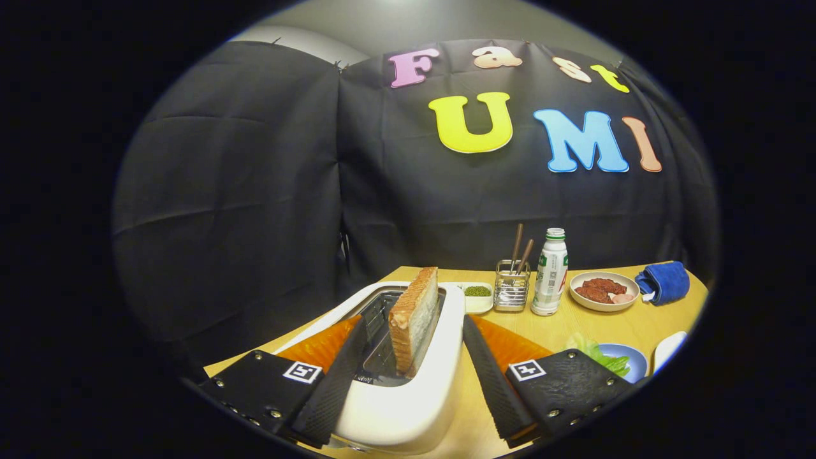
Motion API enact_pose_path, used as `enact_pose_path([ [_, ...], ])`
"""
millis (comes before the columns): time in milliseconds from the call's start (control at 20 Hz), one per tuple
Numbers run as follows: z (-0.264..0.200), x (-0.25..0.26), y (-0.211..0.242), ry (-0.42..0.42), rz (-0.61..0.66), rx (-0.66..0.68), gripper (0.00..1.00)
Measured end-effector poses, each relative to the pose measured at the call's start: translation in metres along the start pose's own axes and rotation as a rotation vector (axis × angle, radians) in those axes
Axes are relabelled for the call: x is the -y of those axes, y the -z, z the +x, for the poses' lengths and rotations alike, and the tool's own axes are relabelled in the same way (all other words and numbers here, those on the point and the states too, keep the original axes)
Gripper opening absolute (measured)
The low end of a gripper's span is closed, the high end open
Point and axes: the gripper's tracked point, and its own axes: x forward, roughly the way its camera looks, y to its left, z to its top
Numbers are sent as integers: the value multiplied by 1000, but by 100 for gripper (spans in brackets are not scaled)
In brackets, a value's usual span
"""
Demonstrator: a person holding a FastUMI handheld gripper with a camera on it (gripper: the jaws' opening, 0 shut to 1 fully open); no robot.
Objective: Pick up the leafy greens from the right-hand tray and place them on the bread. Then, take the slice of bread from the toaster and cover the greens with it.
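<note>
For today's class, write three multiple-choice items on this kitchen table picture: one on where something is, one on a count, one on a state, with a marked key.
1. Where is the slice of browned toast?
A. On the round plate of meat
B. Standing in the slot of the white toaster
C. Beside the blue folded cloth

2. How many brown chopsticks stand in the wire mesh holder?
A. Two
B. Five
C. None

3. How is the gripper set?
A. Shut on the white bottle with the green cap
B. Shut on nothing
C. Open, jaws either side of the toaster

Key: 1 B, the toast rises upright out of the toaster slot. 2 A, two sticks poke above the holder. 3 C, the jaws stand wide apart with the toaster between them.
</note>
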Motion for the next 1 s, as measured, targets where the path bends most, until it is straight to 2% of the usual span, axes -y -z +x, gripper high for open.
enact_pose_path([
  [50,1,9,-3,35,1,15,90],
  [150,-1,9,-1,25,8,18,52],
  [700,-1,12,-4,34,-13,35,52],
  [1000,-3,7,-10,49,-79,45,54],
])
